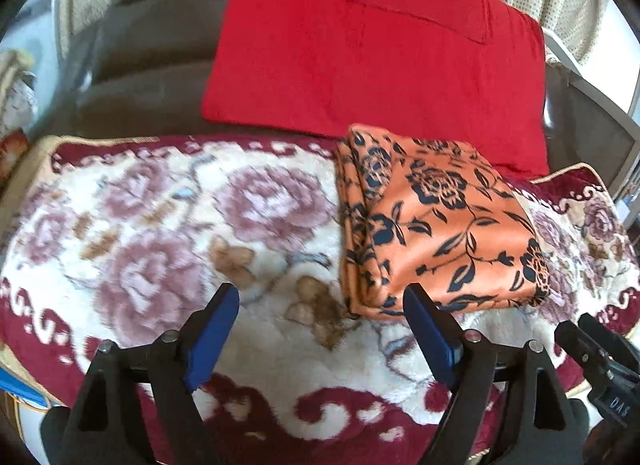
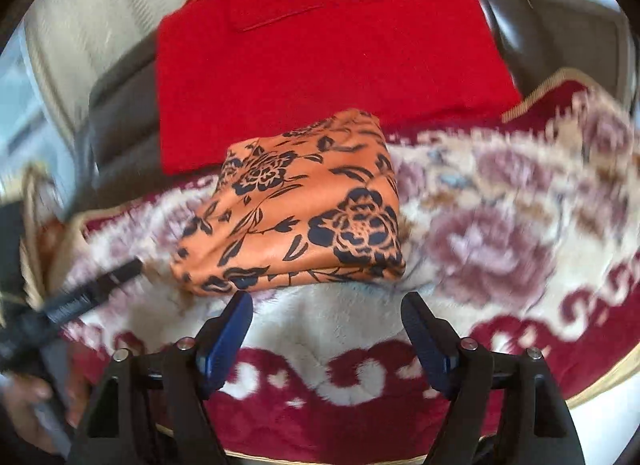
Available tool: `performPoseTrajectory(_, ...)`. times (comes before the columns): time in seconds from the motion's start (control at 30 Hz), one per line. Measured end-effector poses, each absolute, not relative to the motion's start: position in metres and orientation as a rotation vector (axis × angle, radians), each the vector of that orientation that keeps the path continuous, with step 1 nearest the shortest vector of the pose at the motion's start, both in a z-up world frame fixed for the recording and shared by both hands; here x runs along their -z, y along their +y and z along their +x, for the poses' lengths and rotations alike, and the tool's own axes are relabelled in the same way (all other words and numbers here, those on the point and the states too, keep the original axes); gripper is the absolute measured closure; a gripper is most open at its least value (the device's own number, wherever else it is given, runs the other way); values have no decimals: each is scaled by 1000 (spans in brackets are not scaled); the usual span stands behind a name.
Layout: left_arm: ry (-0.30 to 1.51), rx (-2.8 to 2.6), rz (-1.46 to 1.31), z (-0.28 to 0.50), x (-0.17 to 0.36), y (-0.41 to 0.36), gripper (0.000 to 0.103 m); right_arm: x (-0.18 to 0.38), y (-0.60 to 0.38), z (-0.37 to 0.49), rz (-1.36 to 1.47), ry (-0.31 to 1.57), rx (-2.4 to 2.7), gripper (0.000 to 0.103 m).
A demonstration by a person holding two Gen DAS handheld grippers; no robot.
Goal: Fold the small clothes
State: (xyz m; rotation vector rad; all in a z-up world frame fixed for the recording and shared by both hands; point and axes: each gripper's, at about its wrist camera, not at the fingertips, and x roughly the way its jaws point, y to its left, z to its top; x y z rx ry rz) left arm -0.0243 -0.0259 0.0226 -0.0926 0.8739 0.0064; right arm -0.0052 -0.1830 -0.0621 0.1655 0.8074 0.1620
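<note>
An orange floral garment (image 1: 436,221) lies folded into a neat packet on a plush rose-patterned blanket (image 1: 168,233), its far edge overlapping a red cloth (image 1: 360,53). The left gripper (image 1: 320,301) and right gripper (image 2: 326,307) hover just short of it, jaws spread wide, holding nothing.

The right gripper (image 2: 326,309) hangs with jaws wide, nothing between them, just short of the folded orange cloth (image 2: 296,209) on a floral rug (image 2: 500,233); a red cloth (image 2: 320,57) seemingly lies beyond.
</note>
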Motion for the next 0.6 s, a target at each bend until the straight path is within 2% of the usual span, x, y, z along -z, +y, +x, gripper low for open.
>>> performPoseTrajectory(0.37,882,-24,-42,-29,-25,-33,18,55,-170,5,56,783,-120,23)
performPoseTrajectory(0.47,941,-3,-75,-20,-14,-27,18,55,-190,15,152,812,-140,23)
performPoseTrajectory(0.6,957,38,-132,-1,-7,-29,18,58,-251,56,454,840,-247,22)
